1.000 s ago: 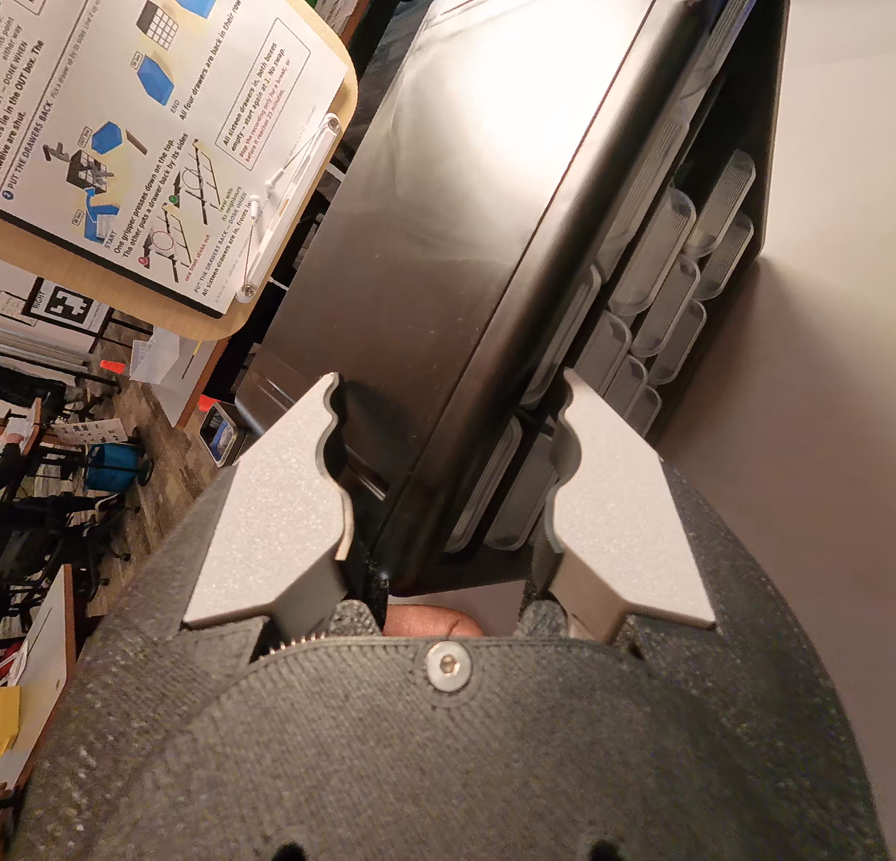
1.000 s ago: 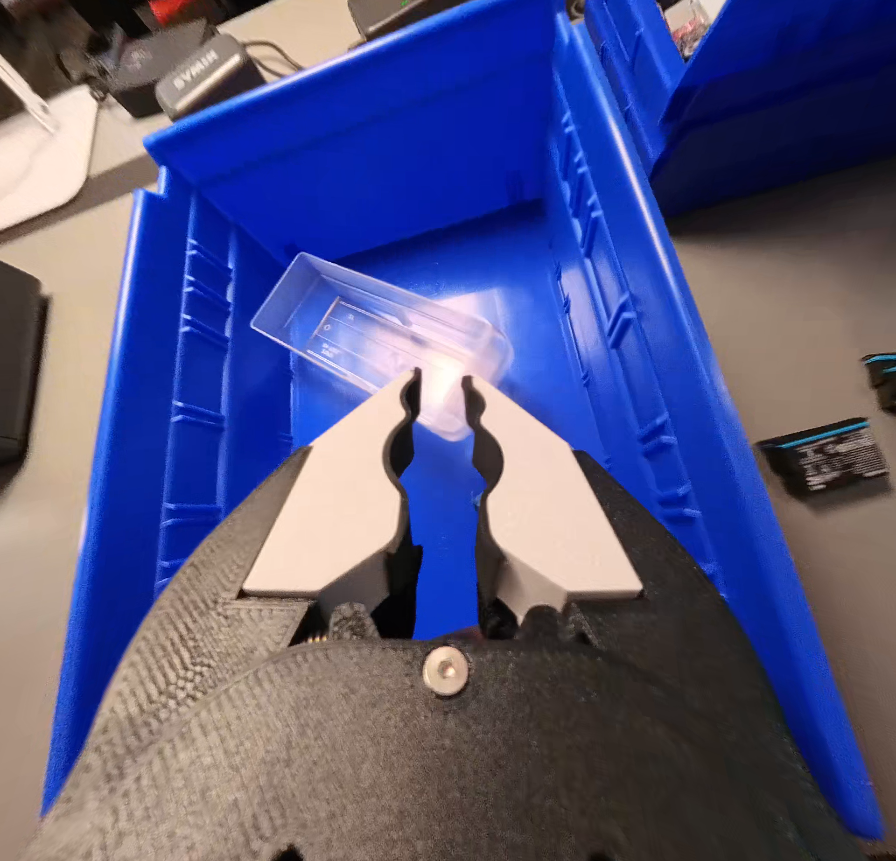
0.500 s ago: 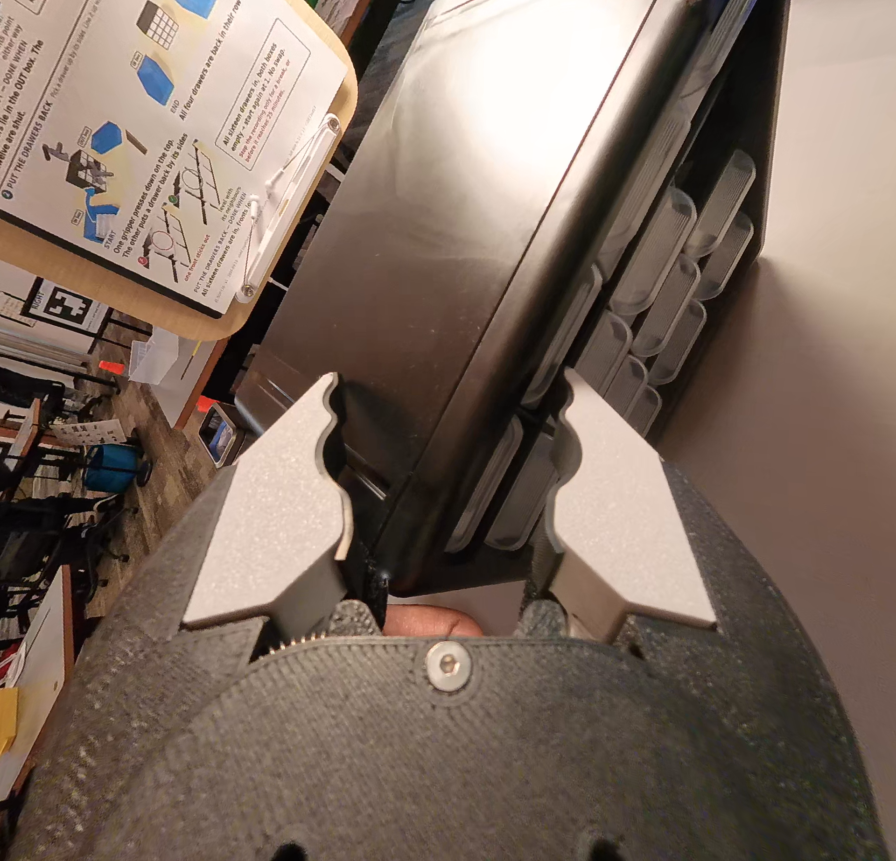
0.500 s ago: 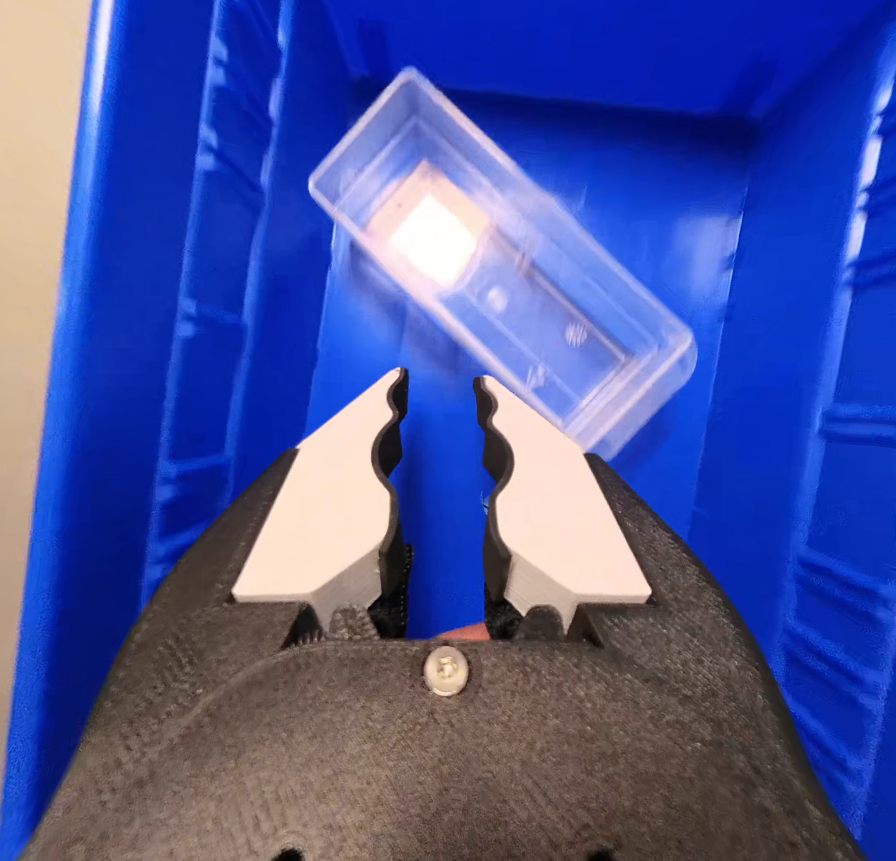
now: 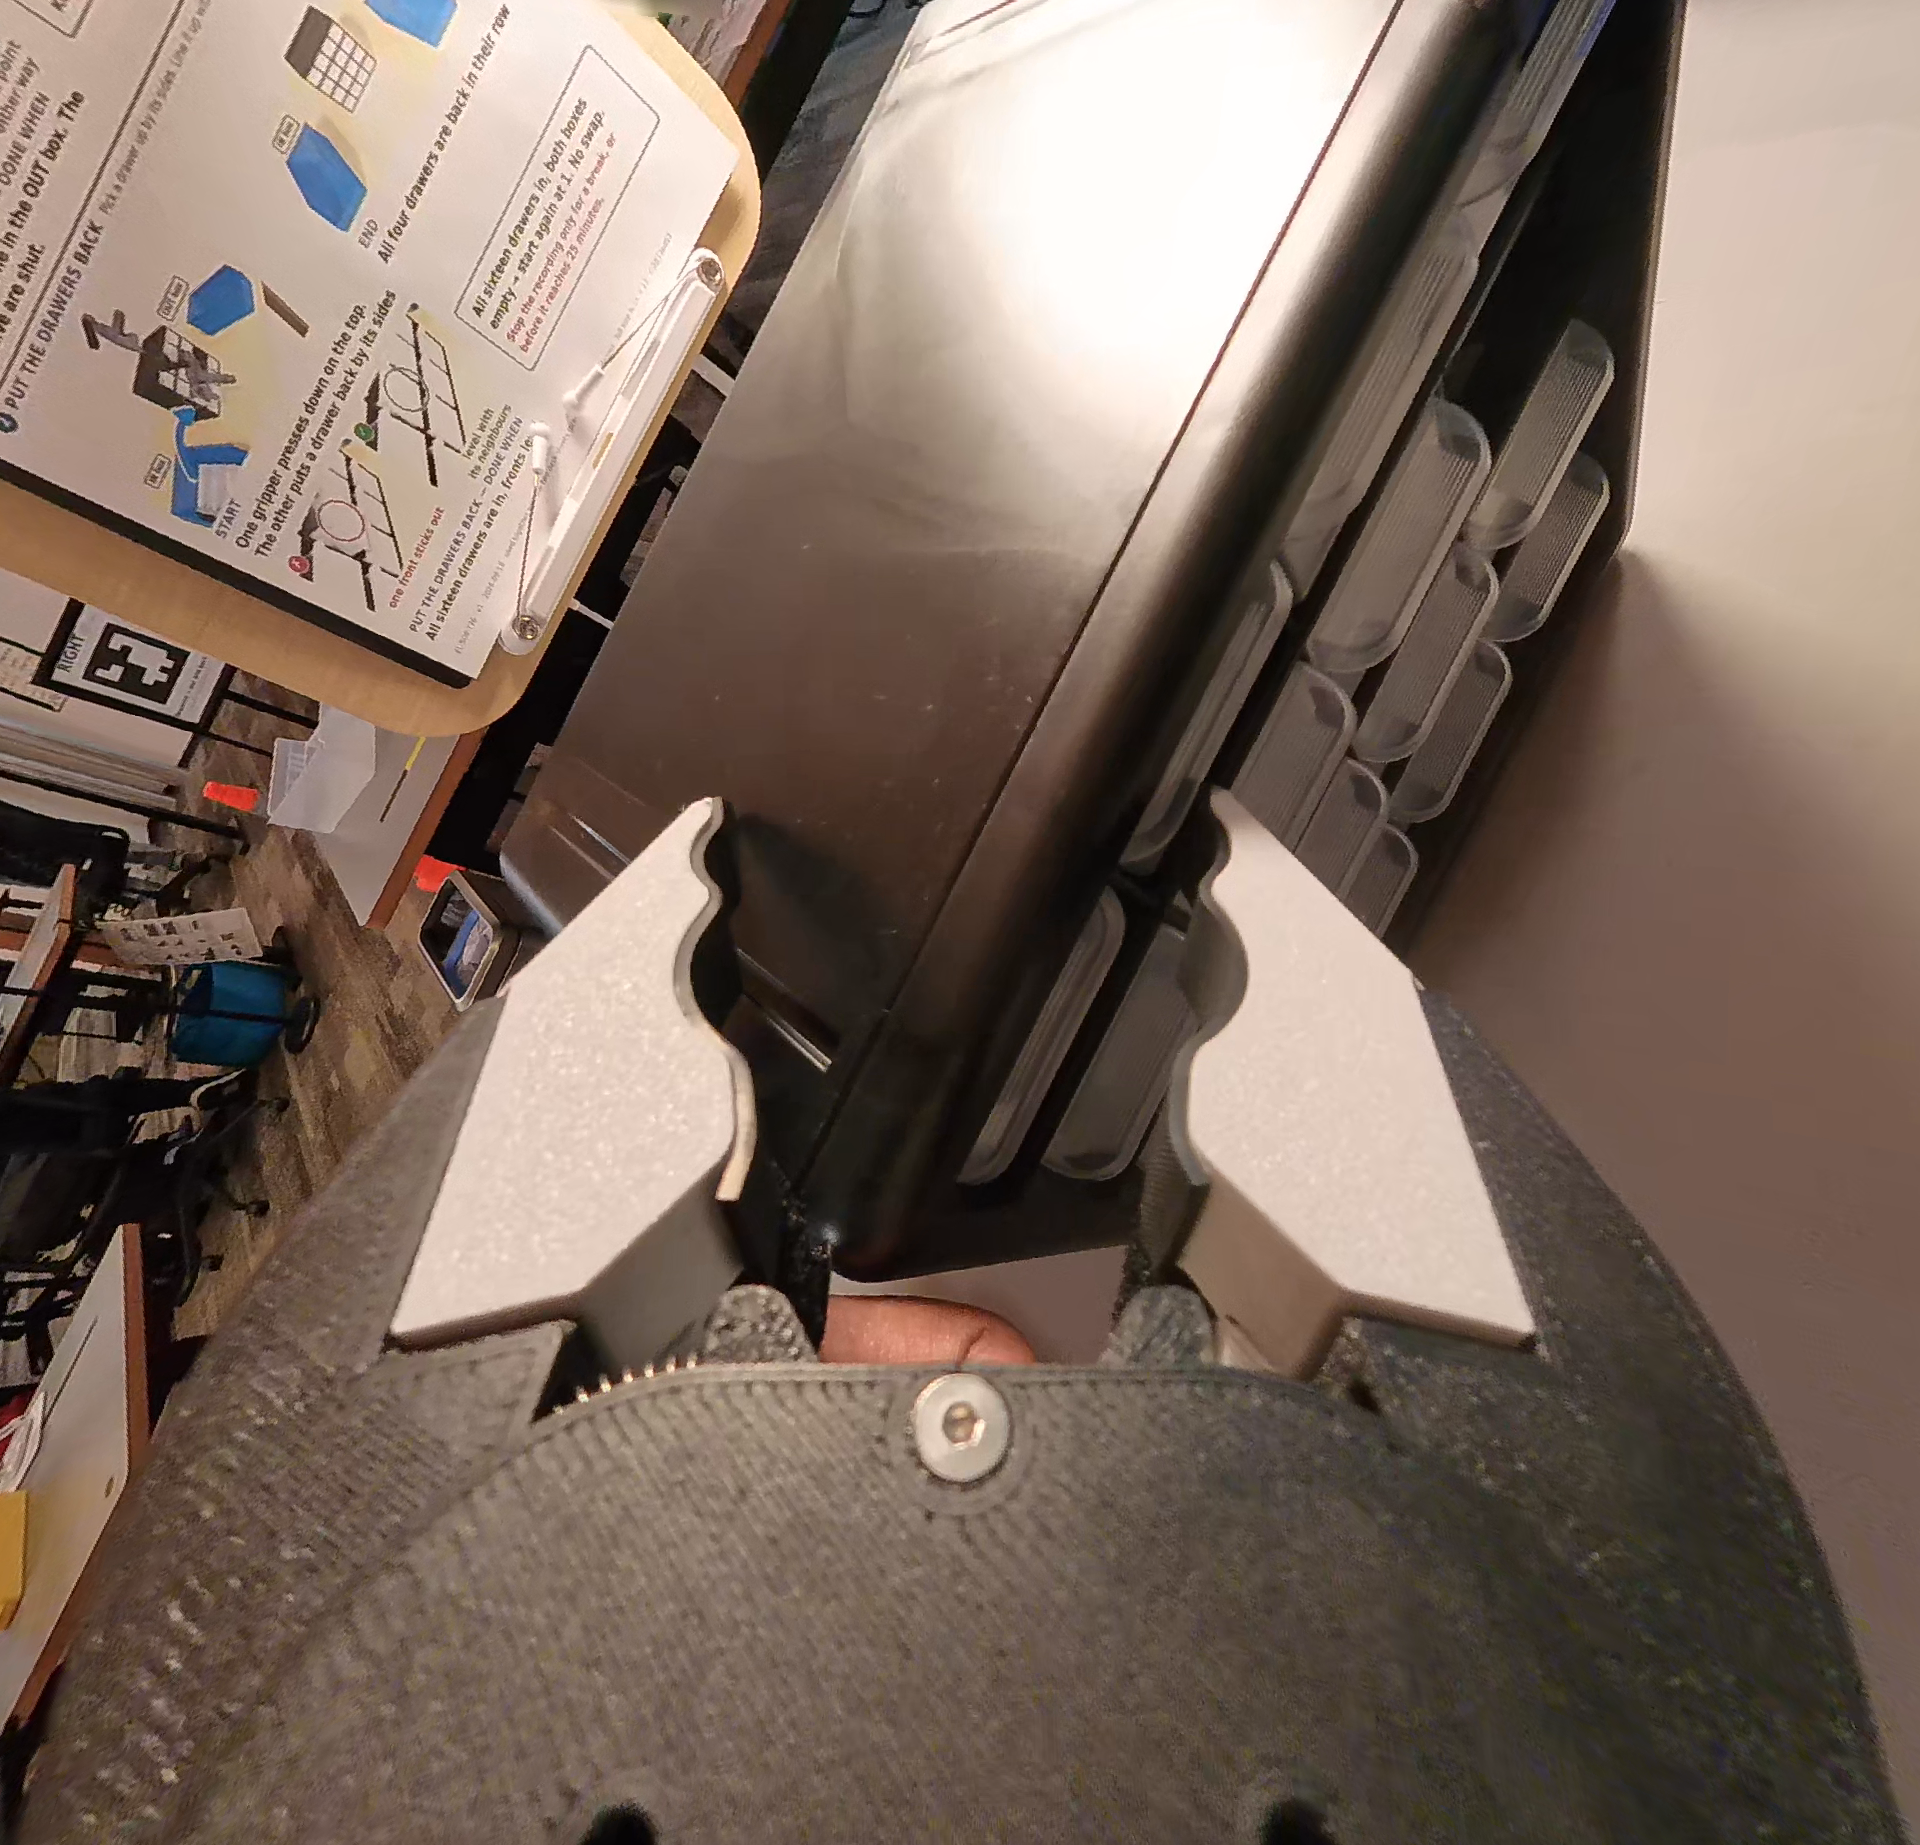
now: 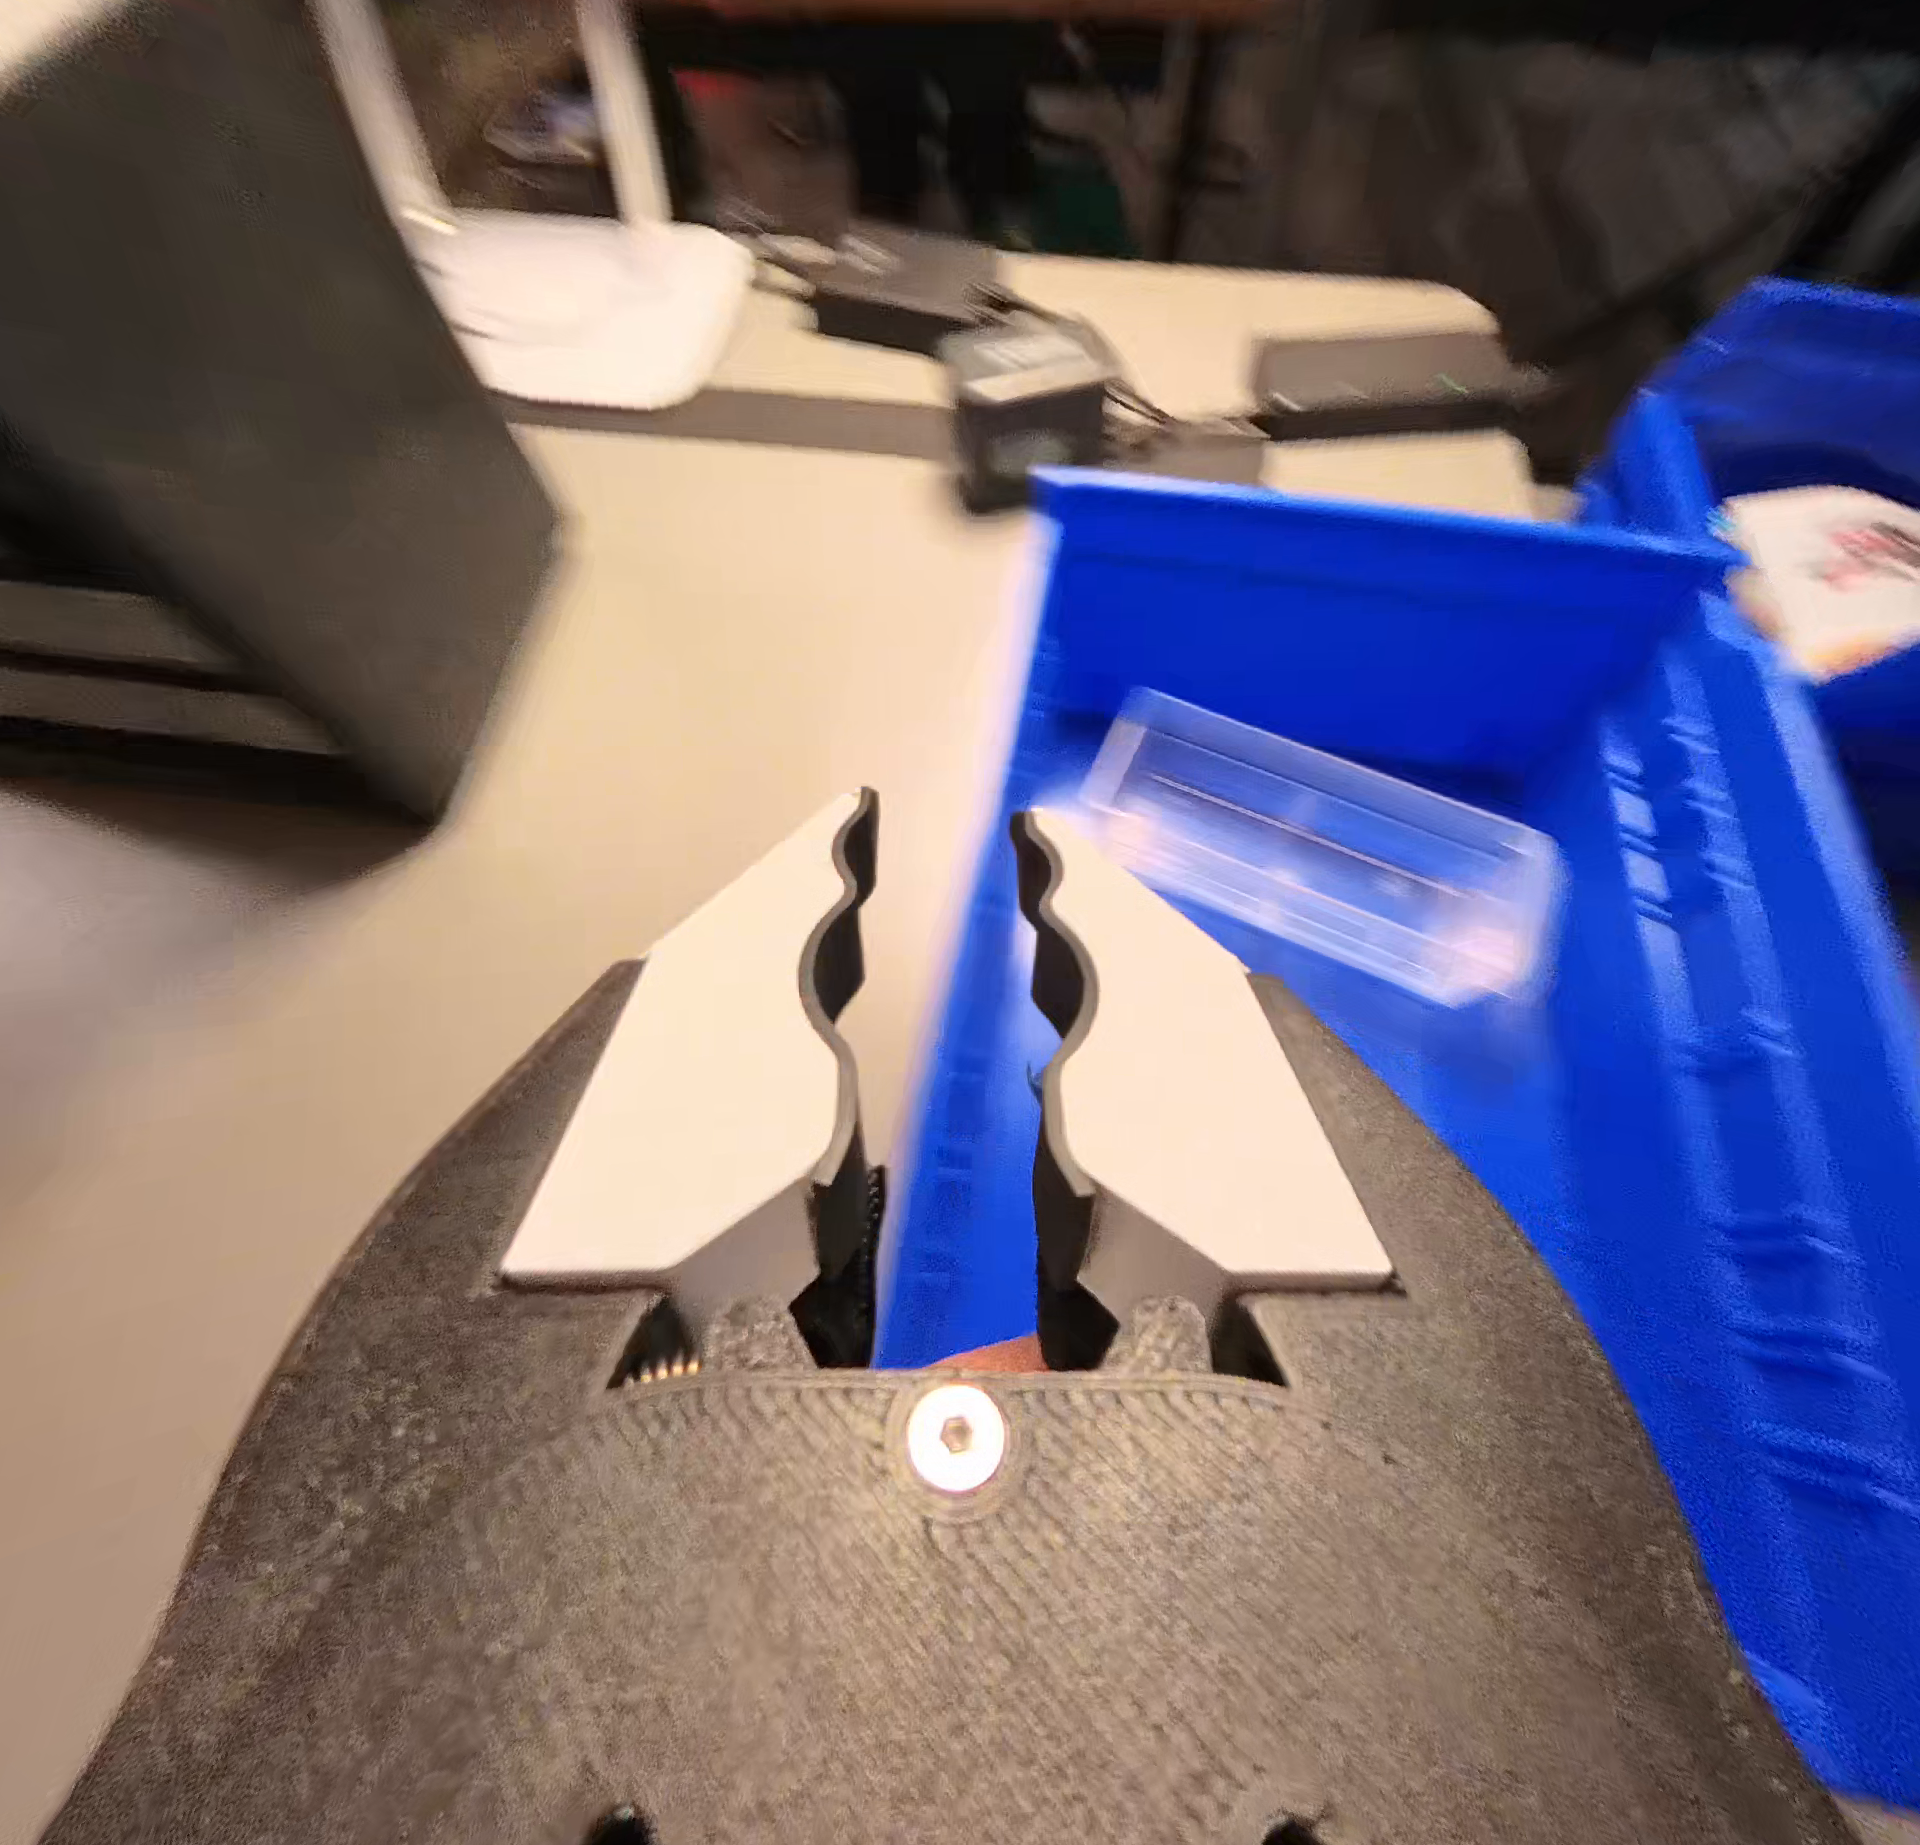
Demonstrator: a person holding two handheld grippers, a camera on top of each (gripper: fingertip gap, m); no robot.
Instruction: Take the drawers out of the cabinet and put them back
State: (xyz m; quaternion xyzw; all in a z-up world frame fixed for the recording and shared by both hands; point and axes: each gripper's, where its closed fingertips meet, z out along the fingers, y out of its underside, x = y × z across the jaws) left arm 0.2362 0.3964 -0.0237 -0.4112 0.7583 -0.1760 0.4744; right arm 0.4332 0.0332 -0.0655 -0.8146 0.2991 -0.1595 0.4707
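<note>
The left gripper [image 5: 961, 964], jaws wide apart, straddles the cabinet [image 5: 935, 548] corner to steady it; the right gripper [image 6: 943, 829], apart and empty, hangs beside the clear drawer [image 6: 1340, 850] in the blue bin [image 6: 1351, 600].

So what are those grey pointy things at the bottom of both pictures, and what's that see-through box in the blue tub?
They are the jaws of two grabbing tools that a person holds, one in each hand. Each tool carries a camera that looks out along its jaws, so each picture is one tool's own view.

The left gripper is spread wide across the corner of the black cabinet, which is full of small clear drawers. An instruction sheet stands behind it.

The right gripper is open and holds nothing. Its picture is blurry. Beside it, on the beige table, sits a blue bin. The see-through box is a clear drawer lying inside the bin.
</note>
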